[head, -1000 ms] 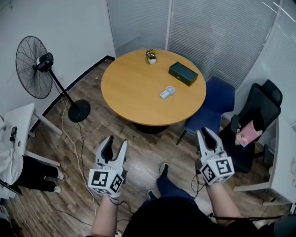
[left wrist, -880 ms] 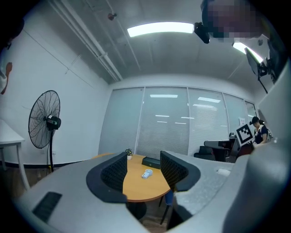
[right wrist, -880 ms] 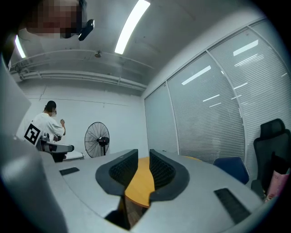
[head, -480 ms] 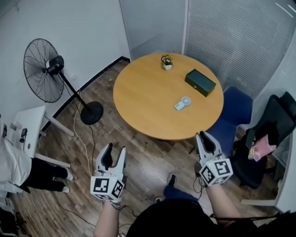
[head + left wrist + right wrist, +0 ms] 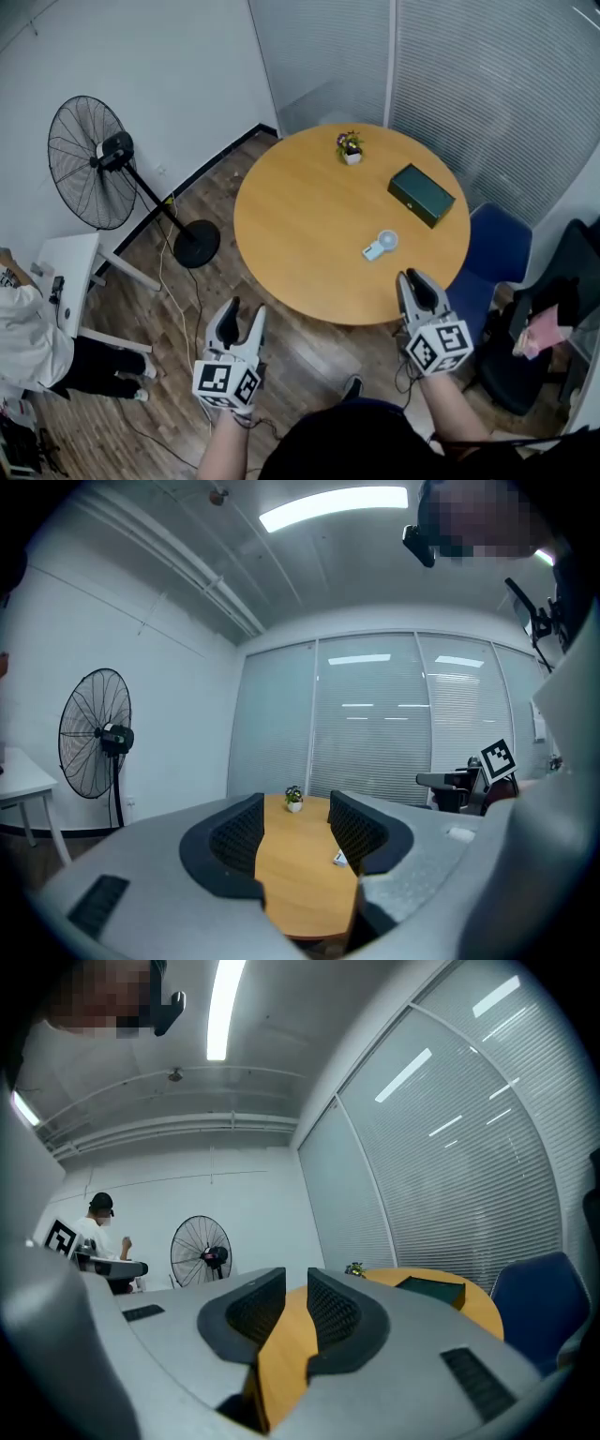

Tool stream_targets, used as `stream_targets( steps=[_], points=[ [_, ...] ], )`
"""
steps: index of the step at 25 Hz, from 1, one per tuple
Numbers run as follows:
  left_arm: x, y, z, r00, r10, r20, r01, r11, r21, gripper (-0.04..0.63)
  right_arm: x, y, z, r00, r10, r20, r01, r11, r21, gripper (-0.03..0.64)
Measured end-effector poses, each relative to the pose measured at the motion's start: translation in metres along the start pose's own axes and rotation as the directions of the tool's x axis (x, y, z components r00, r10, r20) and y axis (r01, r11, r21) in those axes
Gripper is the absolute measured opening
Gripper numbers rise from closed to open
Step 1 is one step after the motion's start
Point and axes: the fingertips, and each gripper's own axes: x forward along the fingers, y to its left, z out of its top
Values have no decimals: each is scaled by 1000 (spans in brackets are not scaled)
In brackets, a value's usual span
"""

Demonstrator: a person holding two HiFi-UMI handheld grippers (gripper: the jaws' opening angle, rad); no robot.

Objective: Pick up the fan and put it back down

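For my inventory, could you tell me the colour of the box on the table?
The box is dark green, best in head view.

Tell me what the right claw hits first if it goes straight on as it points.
Probably the small fan on the table, though the right claw may pass above it; height is unclear. Otherwise the way across looks free.

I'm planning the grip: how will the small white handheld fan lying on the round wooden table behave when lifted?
The small white handheld fan looks like thin rigid plastic, so probably light and stiff. Lying flat on the round wooden table, it likely won't roll, but may slide on that smooth top if nudged.
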Motion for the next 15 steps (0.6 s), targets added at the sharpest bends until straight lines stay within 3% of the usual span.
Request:
stream_targets(
  steps=[9, 15],
  points=[
    [77, 14, 6, 1000, 2, -22, -2, 1000, -7, 216, 64, -50, -2, 1000, -15, -26, 17, 998, 67, 74],
    [147, 45, 3, 996, -84, -37, 84, 996, -17, 216, 104, -72, -2, 993, -115, -27, 117, 991, 73, 72]
  ],
)
